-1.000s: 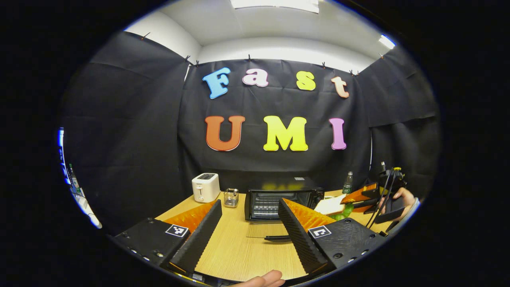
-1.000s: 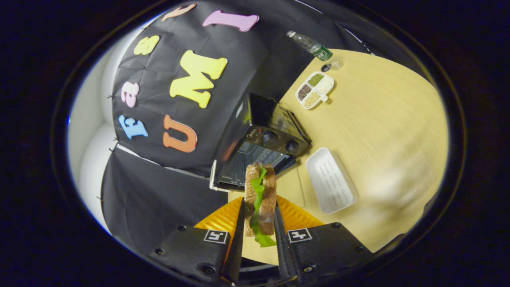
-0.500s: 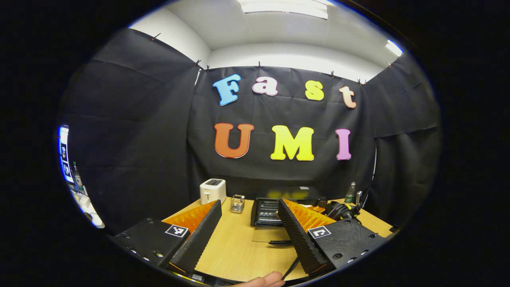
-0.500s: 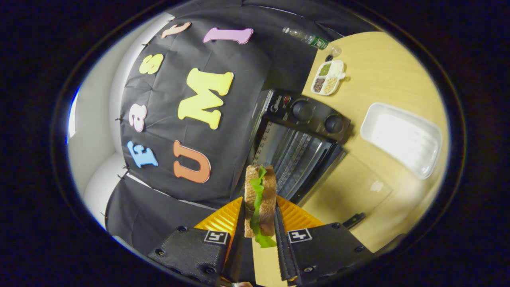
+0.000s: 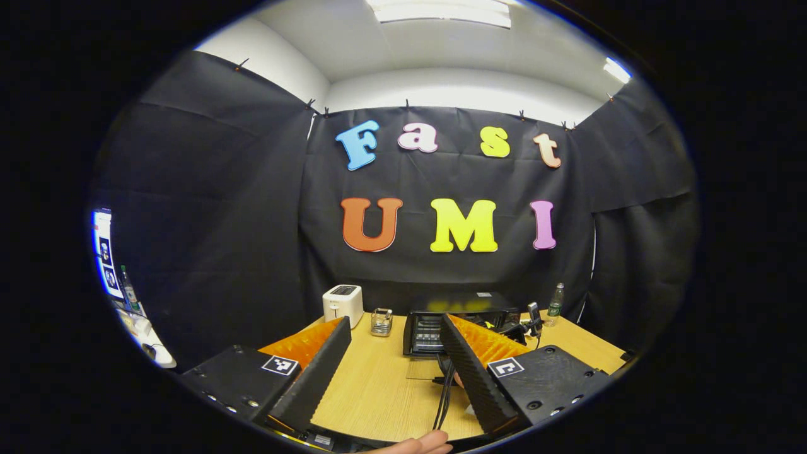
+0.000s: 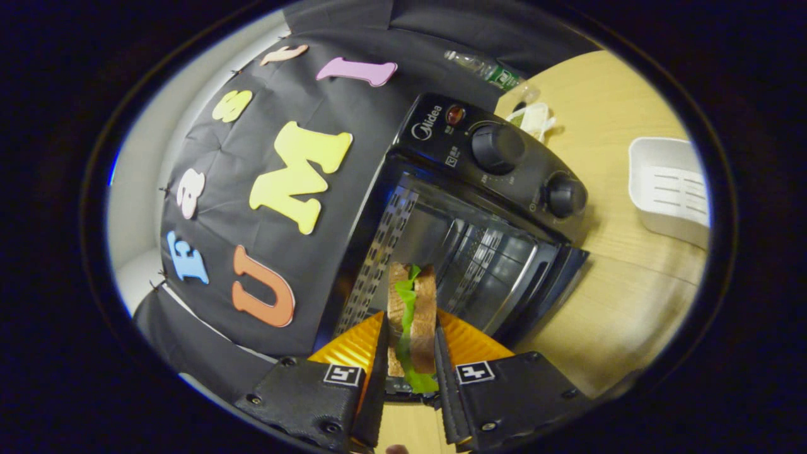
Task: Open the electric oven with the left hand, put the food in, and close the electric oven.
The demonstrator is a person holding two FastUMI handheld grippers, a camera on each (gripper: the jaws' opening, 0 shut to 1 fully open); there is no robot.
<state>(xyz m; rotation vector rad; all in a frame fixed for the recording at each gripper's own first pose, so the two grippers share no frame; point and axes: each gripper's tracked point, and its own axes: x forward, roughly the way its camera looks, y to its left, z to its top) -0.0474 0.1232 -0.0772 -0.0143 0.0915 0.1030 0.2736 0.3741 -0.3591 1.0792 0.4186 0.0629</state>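
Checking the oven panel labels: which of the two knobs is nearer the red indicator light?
The larger knob, right beside the red indicator light on the oven. The smaller knob sits at the panel's far end, toward the white tray.

white tray (image 6: 669,189) cut by edge

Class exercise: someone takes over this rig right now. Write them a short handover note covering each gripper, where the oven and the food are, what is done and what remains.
Right gripper: shut on the sandwich, held on edge at the mouth of the oven.
Left gripper: open, holding nothing, back over the table, facing the oven from a distance.
Oven: door is open, rack inside visible.
A white tray lies on the table beside the oven.
Done: door opened, sandwich picked up and brought to the opening.
Left: set the sandwich on the rack, release, withdraw, then close the door.
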